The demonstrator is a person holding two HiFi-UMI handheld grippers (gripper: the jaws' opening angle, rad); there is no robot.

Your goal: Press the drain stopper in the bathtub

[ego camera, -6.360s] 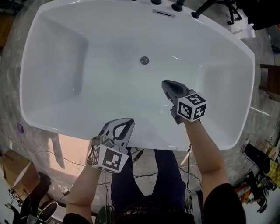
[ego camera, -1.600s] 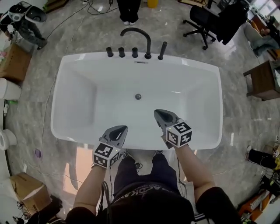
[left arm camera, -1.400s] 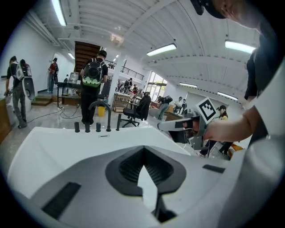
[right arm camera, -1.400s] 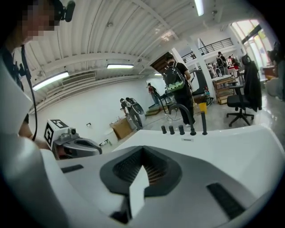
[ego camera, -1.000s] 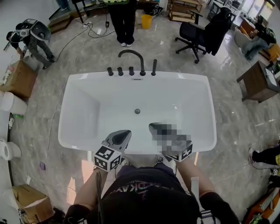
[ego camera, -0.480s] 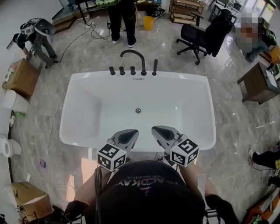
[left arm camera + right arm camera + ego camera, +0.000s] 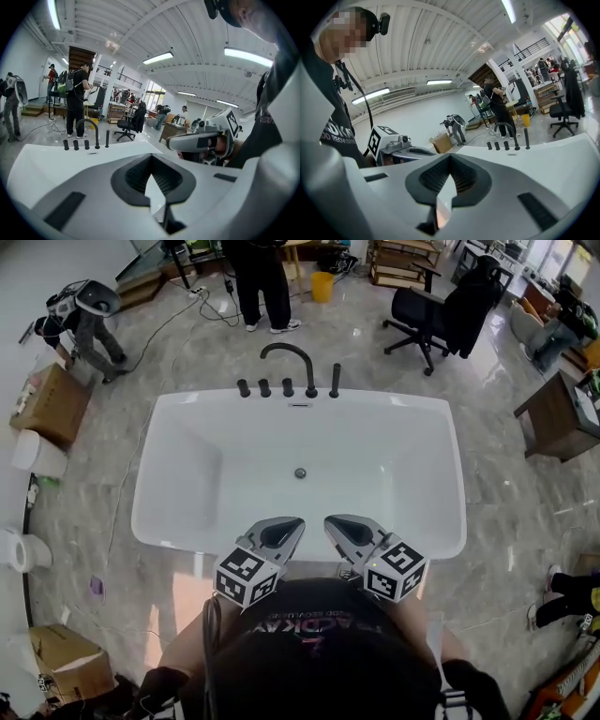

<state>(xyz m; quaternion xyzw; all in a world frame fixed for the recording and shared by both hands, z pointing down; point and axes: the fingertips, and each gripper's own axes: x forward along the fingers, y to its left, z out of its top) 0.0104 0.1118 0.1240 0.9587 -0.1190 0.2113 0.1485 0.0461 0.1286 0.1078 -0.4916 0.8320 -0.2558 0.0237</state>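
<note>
The white bathtub (image 7: 187,521) fills the middle of the head view, seen from well above. Its small round drain stopper (image 7: 300,472) sits on the tub floor, below the black faucet (image 7: 286,357). My left gripper (image 7: 278,534) and right gripper (image 7: 345,531) are side by side at the tub's near rim, close to my chest and far from the stopper. Both are shut on nothing. The left gripper view looks along its shut gripper (image 7: 151,157) to the tub (image 7: 42,159) and the right gripper (image 7: 206,138). The right gripper view looks past its own gripper (image 7: 450,157) to the faucet (image 7: 506,133).
Marble floor surrounds the tub. A black office chair (image 7: 427,310) and a wooden table (image 7: 562,409) stand at the back right. A cardboard box (image 7: 52,399) lies at the left. A person (image 7: 258,277) stands behind the faucet, and another (image 7: 84,315) bends over at the far left.
The right gripper, held out over the tub 6.4 s ago, has come back to the near rim. Both grippers drew close together by my chest, and the head view pulled back.
</note>
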